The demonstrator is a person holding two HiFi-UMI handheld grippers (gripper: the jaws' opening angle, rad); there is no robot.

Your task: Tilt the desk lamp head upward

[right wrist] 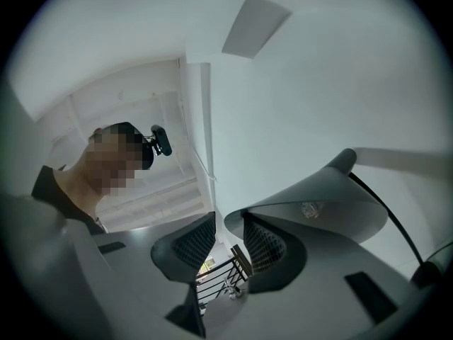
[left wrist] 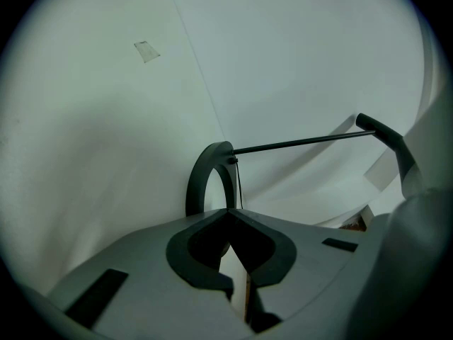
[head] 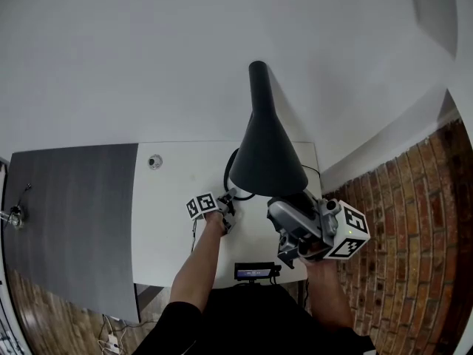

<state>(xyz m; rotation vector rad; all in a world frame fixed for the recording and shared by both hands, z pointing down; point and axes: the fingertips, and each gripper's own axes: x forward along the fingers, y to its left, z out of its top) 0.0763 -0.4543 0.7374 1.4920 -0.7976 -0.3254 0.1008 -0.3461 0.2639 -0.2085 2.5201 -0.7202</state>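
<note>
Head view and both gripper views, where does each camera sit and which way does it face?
Head view: on the head, facing down at desk and shade; left claw, right claw and forearms show.
Left gripper view: on the left claw, facing the base; only the claw shows.
Right gripper view: under the shade, facing up; claw and person show.
Shared: head and right gripper views see the shade.

Free left, blocked middle
Bare worktop is open (left side); the lamp shade and thin rod block the middle.
</note>
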